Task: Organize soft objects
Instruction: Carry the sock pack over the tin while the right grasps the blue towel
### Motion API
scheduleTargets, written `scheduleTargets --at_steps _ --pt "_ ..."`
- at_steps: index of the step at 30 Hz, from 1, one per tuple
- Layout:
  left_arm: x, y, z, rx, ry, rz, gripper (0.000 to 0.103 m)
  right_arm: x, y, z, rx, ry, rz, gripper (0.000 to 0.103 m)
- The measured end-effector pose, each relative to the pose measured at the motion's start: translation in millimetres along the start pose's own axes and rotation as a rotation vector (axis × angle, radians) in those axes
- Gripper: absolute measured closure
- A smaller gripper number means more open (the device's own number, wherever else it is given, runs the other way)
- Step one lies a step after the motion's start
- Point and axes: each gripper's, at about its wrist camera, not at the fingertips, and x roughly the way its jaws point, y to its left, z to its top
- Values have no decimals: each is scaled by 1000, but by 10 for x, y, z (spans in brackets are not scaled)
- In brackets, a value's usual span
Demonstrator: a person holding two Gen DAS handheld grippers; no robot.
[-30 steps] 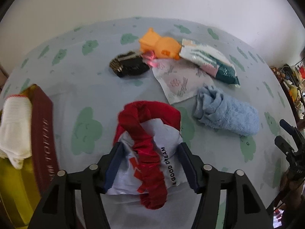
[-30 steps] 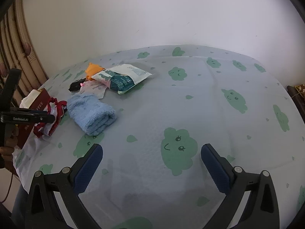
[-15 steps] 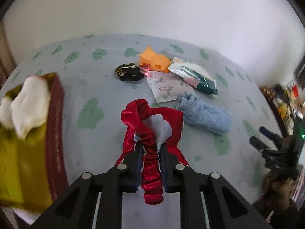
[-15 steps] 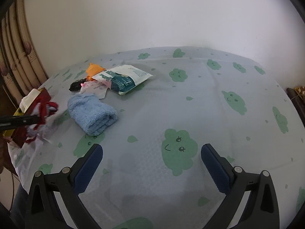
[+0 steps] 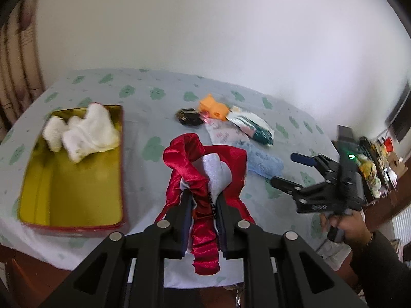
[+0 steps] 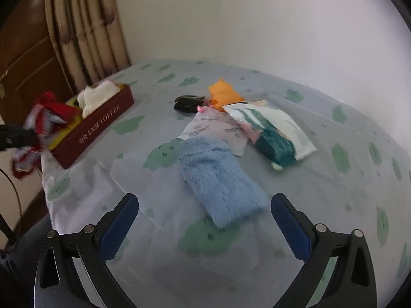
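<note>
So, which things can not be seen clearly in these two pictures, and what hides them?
- Red and white cloth: left wrist view, the left gripper covers its middle; print unreadable.
- Same cloth, right wrist view: motion-blurred.
- Blue towel: left view, partly behind the cloth.
- Tin box: right view, its inside is hidden by its wall.
- Black item: too small to identify.

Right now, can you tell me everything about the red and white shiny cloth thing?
The cloth looks like satin: glossy red ruffled edging around a white middle with some dark printed letters, too crumpled to read. It is bunched and lifted off the table, pinched in the left claw, whose two fingers are shut on its middle. A red ruffle hangs down below the claw. In the right wrist view it dangles beside the open tin, which it appears not to touch.
</note>
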Motion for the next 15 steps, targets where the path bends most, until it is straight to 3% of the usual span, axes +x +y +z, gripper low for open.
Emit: scheduleTargets --at_steps 9,11,12,14,15 --pt "-528 621 -18 -120 -47 97 85 532 -70 199 -63 157 -24 2" --pt "-600 771 1 -136 -51 124 85 616 -88 198 -49 189 -3 18" --pt "-634 866 24 -148 -53 148 85 666 -95 190 -45 211 -2 37" --pt "-688 1017 67 -161 -57 179 84 653 -101 194 -43 201 -7 44" --pt "-705 1073 88 -160 -54 194 84 642 -107 197 -42 200 -12 55"
